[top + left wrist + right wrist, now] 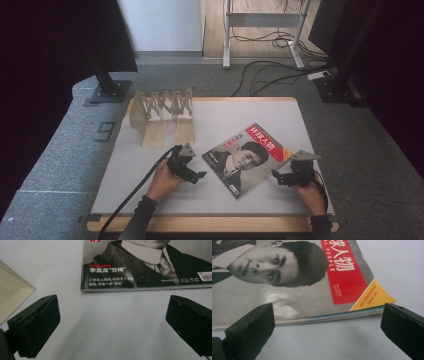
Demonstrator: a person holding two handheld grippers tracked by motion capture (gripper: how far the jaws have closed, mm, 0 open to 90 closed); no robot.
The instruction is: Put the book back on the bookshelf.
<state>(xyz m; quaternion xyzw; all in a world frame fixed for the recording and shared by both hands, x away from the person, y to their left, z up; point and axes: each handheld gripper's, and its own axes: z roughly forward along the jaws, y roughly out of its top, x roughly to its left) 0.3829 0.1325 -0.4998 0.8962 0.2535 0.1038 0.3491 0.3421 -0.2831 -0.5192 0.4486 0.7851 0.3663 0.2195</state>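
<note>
**Magazine between two claws: position and approach**

Nearest item: black two-jaw left claw (196, 176), held in the person's left hand (162, 181) at the near-left of the white rectangular surface (150, 192). Jaws stand wide apart, nothing between them. In the left gripper view the bare surface lies between the jaws and the magazine's edge sits just ahead.

Second item: black two-jaw right claw (276, 176), held in the right hand (310, 192) at the near-right. Jaws likewise spread and empty. In the right gripper view the magazine's page edge (317, 318) runs across just beyond the jaw tips, the yellow corner (374, 297) near the right jaw.

Principal item: glossy magazine with black-and-white portrait cover and red title band (246, 159). Lies flat on the surface, turned at a slant, its long axis running from near-left to far-right. Placed between the two claws; each points inward at an opposite side edge. Both stand close, neither touching; the right appears marginally nearer its edge.

Accessory item: pale tan folding accordion rack (162, 112), standing at the far-left of the surface, well apart from the magazine.

Assessment: a grasp would likely call for a low, level advance so one jaw slides under the thin edge
</note>
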